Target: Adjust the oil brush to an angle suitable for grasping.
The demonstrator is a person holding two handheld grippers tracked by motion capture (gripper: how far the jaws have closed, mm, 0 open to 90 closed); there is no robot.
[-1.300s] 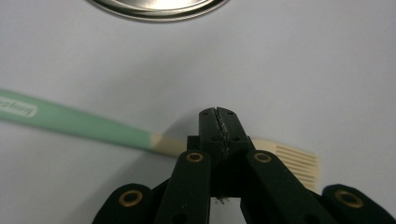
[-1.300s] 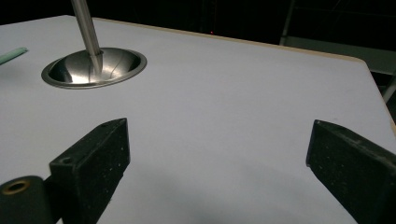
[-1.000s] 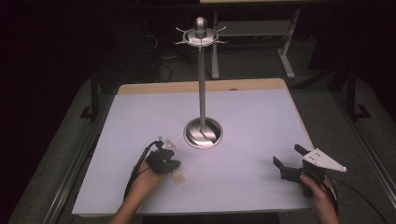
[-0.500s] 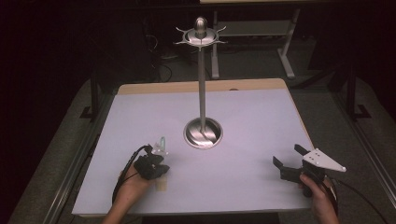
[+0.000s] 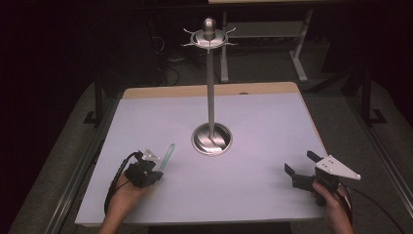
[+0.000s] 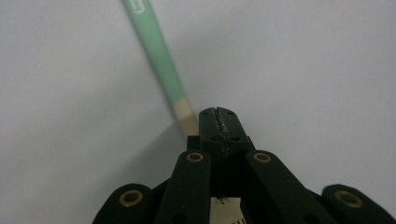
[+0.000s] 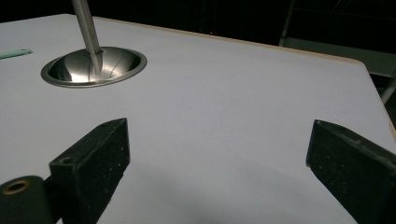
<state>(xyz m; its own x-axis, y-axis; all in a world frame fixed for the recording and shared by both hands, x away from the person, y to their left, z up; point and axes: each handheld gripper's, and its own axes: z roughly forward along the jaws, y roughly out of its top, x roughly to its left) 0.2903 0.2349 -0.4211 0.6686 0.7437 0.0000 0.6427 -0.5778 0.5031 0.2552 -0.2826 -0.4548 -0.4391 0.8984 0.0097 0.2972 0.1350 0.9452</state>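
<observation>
The left gripper (image 5: 155, 168) sits at the near left of the worktop (image 5: 263, 126) with its jaws pressed tight together. In the left gripper view they pinch the pale end of a green stick (image 6: 159, 51) — it slants up and away from the jaw tips, off to their left side. From the high view the same stick (image 5: 168, 155) rises tilted from the gripper toward the far side, its tip clear of the surface.

The right gripper (image 5: 303, 168) is held at the near right, jaws spread wide with nothing between them — bare white worktop shows in the gap in the right gripper view (image 7: 219, 154).

A metal stand (image 5: 211, 139) rises from its round base near the middle of the worktop, well apart from both grippers; its pole carries a spoked head (image 5: 209, 36) high above. The right gripper lies close to the near and right edges; the left gripper is near the near edge. Open surface stretches between the two hands and behind the stand to the far wooden edge (image 5: 204, 90).
</observation>
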